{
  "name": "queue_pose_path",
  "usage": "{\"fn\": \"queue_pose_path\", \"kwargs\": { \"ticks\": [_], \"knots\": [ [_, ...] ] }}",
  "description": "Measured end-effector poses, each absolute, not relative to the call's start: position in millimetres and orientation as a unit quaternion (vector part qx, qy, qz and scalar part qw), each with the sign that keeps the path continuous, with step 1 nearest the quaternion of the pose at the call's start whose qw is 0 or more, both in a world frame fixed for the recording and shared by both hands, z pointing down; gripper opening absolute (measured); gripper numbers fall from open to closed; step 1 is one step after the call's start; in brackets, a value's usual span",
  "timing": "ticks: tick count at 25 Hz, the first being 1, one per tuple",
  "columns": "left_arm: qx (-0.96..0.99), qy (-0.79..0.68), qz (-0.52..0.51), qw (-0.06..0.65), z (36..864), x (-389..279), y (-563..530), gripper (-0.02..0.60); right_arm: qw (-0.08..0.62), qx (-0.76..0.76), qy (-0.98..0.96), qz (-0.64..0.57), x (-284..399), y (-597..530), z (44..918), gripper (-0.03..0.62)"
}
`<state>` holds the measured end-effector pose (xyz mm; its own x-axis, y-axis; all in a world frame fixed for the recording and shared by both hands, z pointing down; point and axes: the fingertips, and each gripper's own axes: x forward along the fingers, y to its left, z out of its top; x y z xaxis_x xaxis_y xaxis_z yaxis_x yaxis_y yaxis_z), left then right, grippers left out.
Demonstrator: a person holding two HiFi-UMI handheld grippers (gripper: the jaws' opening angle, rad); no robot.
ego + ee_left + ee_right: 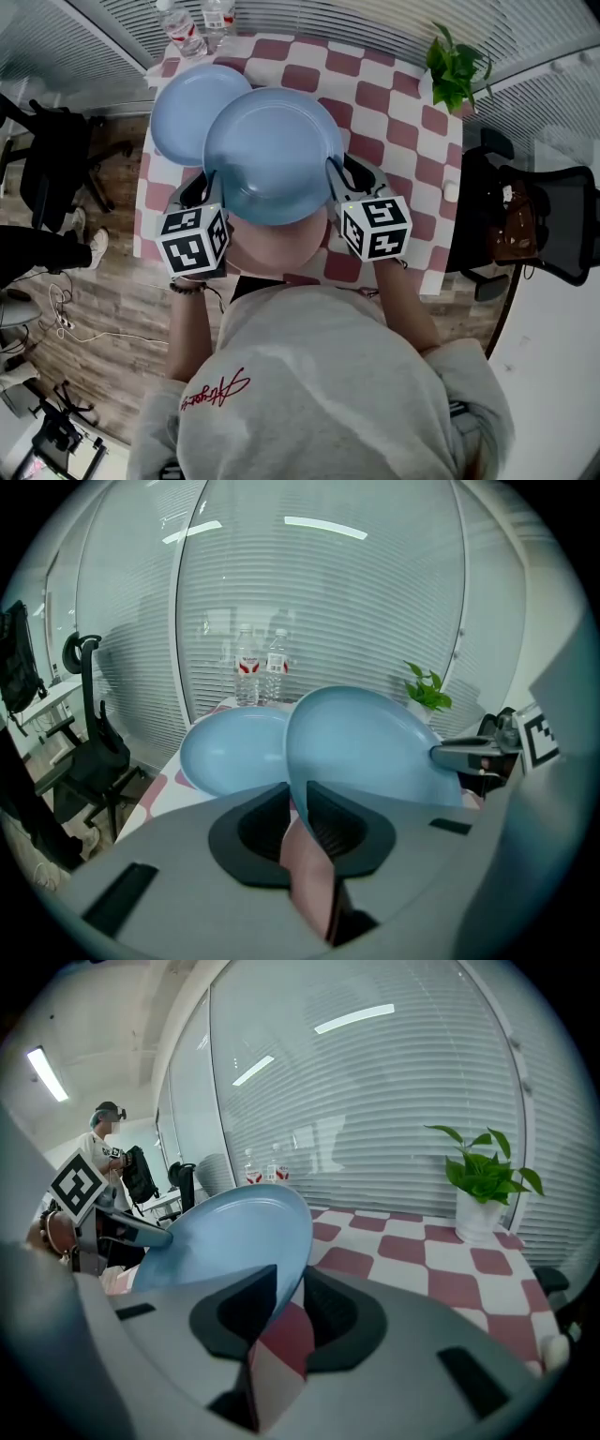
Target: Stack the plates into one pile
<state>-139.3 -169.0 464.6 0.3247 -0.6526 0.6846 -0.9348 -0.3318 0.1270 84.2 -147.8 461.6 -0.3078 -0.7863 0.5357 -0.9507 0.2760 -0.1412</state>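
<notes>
On the near edge of the checkered table (394, 112), a pink plate (281, 255) is lying mostly out of my sight. The blue plate (272, 155) is covering its far part and the two marker cubes are cutting off its sides, so only a crescent is showing in the head view. I am not managing to tell whether the blue plate is touching the pink one or hanging just above it. It is also overlapping the right edge of a second blue plate (180, 114), which is lying flat toward the table's far left corner, near two water bottles (202, 23) that the frame is clipping at the top.

The left gripper (210, 184) is pinching the blue plate's left rim. In the left gripper view its jaws are standing narrow, with the thin rim running between the dark pads (342, 832) and pink showing below the gap. The right gripper (335, 174) is clamping the opposite rim the same way, with red-and-white cloth showing under its jaws. The plate is spanning from one gripper across to the other.

A potted plant (455, 66) is standing at the far right corner, well apart from the plates.
</notes>
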Motion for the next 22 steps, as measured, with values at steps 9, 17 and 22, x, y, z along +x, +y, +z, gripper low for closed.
{"fn": "queue_pose_path", "kwargs": {
  "ticks": [9,17,22],
  "knots": [
    [0.765,-0.515,0.276,0.271,473,-155,-151,0.069,0.2,0.542,-0.783,0.231,68,-139,472,0.097],
    [0.763,-0.51,0.285,0.276,481,-164,-135,0.074,0.213,0.528,-0.787,0.238,58,-128,481,0.098],
    [0.761,-0.506,0.292,0.284,487,-169,-122,0.078,0.226,0.518,-0.789,0.242,53,-121,489,0.098]
  ]
}}
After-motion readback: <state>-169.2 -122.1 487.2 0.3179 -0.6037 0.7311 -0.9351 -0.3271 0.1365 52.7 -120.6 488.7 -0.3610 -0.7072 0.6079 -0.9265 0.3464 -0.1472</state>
